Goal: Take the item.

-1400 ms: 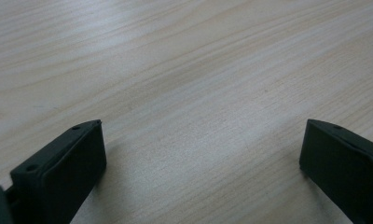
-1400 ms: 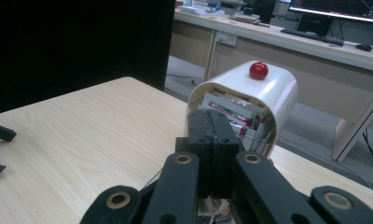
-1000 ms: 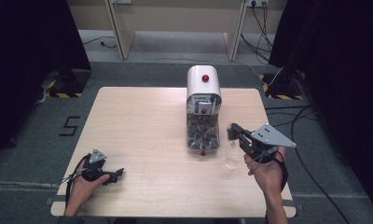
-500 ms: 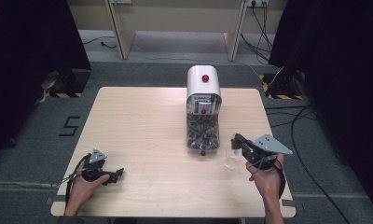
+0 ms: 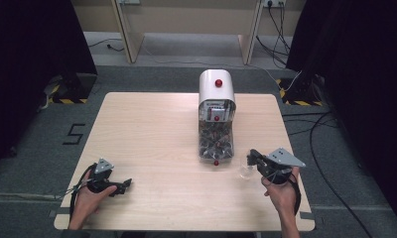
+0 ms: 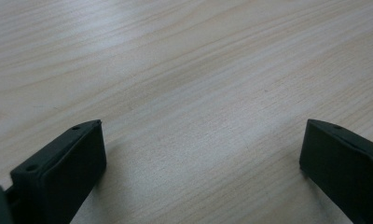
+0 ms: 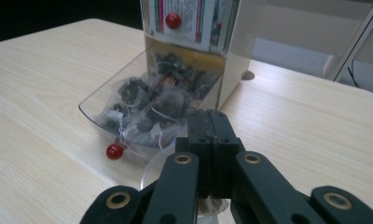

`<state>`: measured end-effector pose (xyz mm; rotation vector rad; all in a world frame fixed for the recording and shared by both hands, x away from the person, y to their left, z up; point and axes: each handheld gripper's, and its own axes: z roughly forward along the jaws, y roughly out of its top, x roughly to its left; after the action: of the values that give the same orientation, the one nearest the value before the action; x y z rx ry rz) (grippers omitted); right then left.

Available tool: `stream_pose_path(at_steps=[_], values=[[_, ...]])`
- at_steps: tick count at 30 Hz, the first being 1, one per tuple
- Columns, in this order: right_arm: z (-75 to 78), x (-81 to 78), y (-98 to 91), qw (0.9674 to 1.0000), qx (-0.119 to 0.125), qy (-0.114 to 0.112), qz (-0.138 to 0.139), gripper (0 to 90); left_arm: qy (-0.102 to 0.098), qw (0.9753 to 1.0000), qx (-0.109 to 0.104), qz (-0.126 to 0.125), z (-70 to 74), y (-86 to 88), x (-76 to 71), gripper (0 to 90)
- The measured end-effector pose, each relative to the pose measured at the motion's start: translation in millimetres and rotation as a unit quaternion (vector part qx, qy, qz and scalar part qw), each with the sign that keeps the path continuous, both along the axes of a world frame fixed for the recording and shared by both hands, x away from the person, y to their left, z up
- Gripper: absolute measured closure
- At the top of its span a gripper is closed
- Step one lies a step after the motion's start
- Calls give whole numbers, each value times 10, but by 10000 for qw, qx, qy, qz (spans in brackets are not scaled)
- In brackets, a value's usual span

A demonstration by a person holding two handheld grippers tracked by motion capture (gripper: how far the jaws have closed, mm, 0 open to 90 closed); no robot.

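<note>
The left gripper (image 6: 201, 158) shows its two black, blocky jaws rising from the bottom corners — one at the left edge, one at the right — set wide apart with nothing between them. Beneath and beyond them lies the pale wooden table (image 6: 189, 70), its fine grain running in long slanting streaks

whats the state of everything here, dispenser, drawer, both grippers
dispenser: upright at the table's far middle
drawer: pulled open, full of tea bags
left gripper: open, nothing between its jaws, low over bare table
right gripper: shut, something thin and pale beneath it, can't tell if held
</note>
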<state>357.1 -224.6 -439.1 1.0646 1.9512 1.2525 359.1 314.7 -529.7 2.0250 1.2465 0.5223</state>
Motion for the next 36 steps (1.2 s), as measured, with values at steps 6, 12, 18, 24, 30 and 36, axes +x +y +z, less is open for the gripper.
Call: stream_pose_path(at_steps=[6,12,18,24,30,36], values=[[-81,40,24,9999,-67,88,17,900,0,10000,0,0,0,0,0,0],[-128,56,-1,9998,-40,177,-16,900,0,10000,-2,1,0,0,0,0],[-158,65,23,9998,-60,205,33,893,0,10000,1,0,0,0,0,0],[-169,80,16,9997,-17,234,56,858,1,10000,0,0,0,0,0,0],[-139,74,57,9998,-108,116,74,772,1,10000,-1,0,0,0,0,0],[-139,78,63,9999,-84,136,50,683,0,10000,-1,0,0,0,0,0]])
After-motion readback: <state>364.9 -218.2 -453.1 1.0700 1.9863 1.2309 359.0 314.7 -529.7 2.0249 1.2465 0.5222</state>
